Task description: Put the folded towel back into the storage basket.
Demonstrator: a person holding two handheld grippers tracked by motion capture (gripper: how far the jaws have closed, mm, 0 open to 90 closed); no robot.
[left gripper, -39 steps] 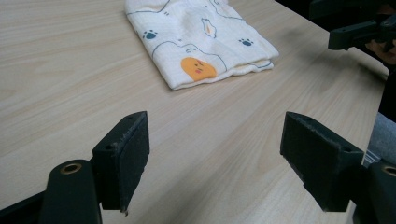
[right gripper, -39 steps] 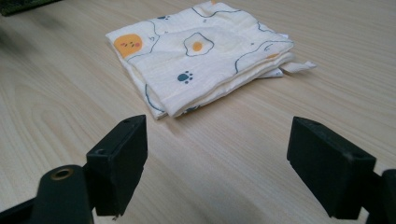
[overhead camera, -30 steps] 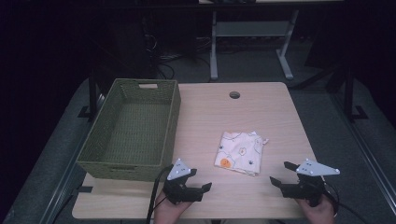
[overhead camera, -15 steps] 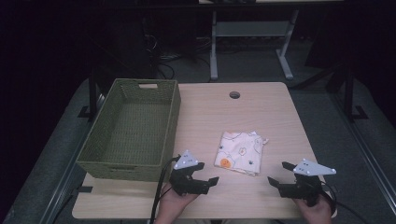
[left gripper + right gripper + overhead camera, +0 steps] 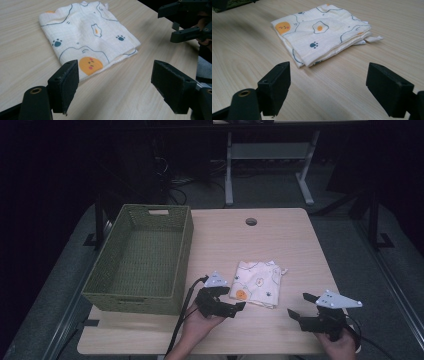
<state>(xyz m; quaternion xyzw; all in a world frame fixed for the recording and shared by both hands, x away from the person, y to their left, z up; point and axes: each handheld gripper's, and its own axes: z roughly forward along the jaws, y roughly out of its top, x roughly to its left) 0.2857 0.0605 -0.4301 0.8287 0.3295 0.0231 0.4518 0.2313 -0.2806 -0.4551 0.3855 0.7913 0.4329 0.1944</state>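
Observation:
A folded white cloth [image 5: 258,283] printed with fried eggs, paw prints and an orange face lies flat on the wooden table [image 5: 240,245], right of centre. My left gripper [image 5: 234,299] sits at the cloth's near-left corner, open and empty. In the left gripper view the cloth [image 5: 90,37] lies just beyond the wide-apart jaws of that gripper [image 5: 117,82]. My right gripper [image 5: 297,304] is open too, a short way right of the cloth's near edge and turned toward it. In the right gripper view the cloth [image 5: 322,32] lies ahead of its spread jaws [image 5: 332,87].
A green woven basket [image 5: 145,260] stands on the left half of the table, with nothing in it. A round cable hole [image 5: 251,222] marks the far middle. The floor drops away past the table edges, and a desk frame [image 5: 270,165] stands behind.
My left gripper has moved forward and right, up to the cloth's near-left corner. The right gripper has shifted slightly. The cloth has not moved.

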